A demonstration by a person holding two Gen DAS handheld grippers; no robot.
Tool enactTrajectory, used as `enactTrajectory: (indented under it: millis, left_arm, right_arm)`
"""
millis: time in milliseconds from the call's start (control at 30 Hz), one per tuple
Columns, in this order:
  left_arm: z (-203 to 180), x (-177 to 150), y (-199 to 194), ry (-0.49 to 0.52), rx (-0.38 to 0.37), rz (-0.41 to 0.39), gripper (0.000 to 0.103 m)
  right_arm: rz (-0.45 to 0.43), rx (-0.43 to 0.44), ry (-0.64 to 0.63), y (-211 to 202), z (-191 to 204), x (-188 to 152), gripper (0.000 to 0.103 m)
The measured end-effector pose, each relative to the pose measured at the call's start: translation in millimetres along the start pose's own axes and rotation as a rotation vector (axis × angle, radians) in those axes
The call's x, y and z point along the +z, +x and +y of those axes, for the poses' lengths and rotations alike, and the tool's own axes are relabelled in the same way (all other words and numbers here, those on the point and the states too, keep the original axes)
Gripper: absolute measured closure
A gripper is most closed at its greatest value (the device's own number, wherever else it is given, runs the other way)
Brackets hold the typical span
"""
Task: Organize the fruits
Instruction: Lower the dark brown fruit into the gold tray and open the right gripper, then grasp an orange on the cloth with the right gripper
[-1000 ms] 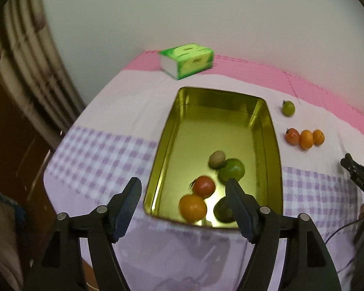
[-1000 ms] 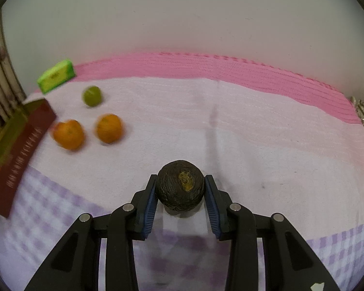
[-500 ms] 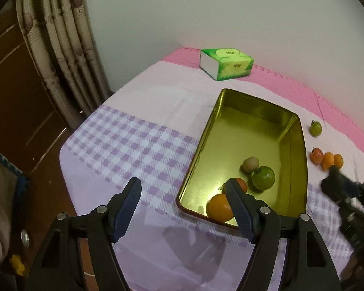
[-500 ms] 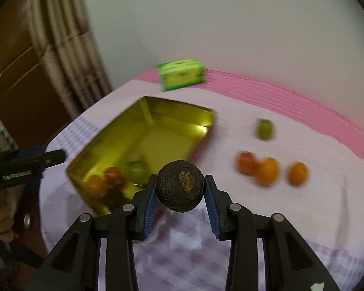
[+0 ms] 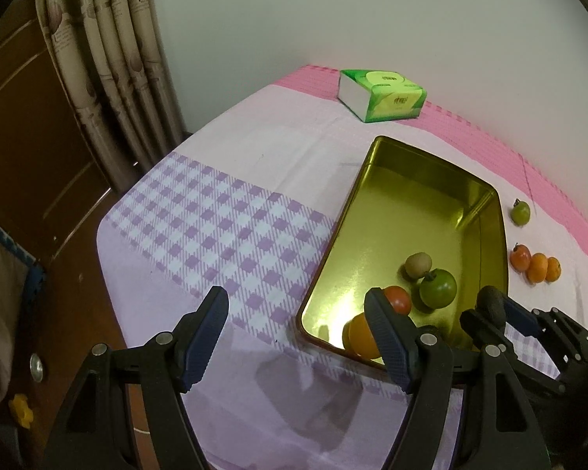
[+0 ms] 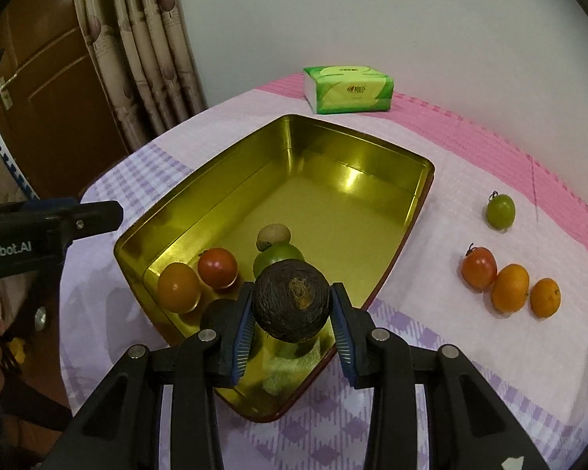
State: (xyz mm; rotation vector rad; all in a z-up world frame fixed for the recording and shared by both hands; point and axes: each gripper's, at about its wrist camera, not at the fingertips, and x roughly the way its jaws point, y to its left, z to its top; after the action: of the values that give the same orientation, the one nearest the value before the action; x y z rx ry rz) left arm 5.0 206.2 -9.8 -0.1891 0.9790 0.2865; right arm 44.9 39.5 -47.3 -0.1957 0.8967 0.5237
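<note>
Your cloth-covered desk (image 6: 431,203) carries a gold tin (image 6: 200,180), a tissue pack (image 6: 349,88), a green tomato (image 6: 500,211), a red tomato (image 6: 479,268) and two oranges (image 6: 510,288).

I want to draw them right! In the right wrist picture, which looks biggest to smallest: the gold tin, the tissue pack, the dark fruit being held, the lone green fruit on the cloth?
1. Gold tin
2. Tissue pack and dark fruit: similar; the fruit is nearest the camera, so unsure.
3. Green fruit

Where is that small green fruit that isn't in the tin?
In the right wrist view, the small green fruit lies on the cloth right of the gold tin.
</note>
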Motion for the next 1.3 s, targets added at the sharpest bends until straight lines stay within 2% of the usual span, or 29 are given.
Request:
enactTrajectory:
  millis: [233, 367, 500, 667, 833, 967, 1133, 1300]
  left_arm:
    - [0.8, -0.6, -0.3, -0.008, 0.002, 0.004, 0.031]
    - [2.6, -0.2, 1.2, -0.018, 0.003, 0.010, 0.030]
    - [2.5, -0.1, 2.2, -0.018, 0.003, 0.013, 0.030]
    - [1.6, -0.2, 2.1, -0.015, 0.006, 0.010, 0.030]
    - [-5.9, -1.7, 2.6, 0.029, 0.011, -0.002, 0.030]
    - [-20.0, -4.5, 4.0, 0.098, -0.008, -0.002, 0.030]
    - [-40.0, -7.6, 4.1, 0.186, -0.013, -0.030, 0.030]
    - [-58.2, -10.7, 0.6, 0.243, -0.056, -0.046, 0.030]
  right_arm:
    - [0.000, 0.008, -0.009, 2.7, 1.4, -1.5, 0.067]
    - [-0.018, 0.022, 0.001, -3.4, -0.2, -0.7, 0.056]
    - [-0.060, 0.016, 0.012, -18.2, -6.8, -0.3, 0.056]
    - [-0.105, -0.070, 0.073, -39.7, -50.3, -11.0, 0.054]
    - [-0.086, -0.205, 0.200, -43.0, -123.0, -30.5, 0.054]
    - [-0.051, -0.289, 0.250, -33.2, -169.8, -43.3, 0.054]
    - [-0.023, -0.301, 0.281, -13.6, -200.8, -44.3, 0.054]
    - [-0.012, -0.290, 0.261, 3.8, -208.6, -35.0, 0.054]
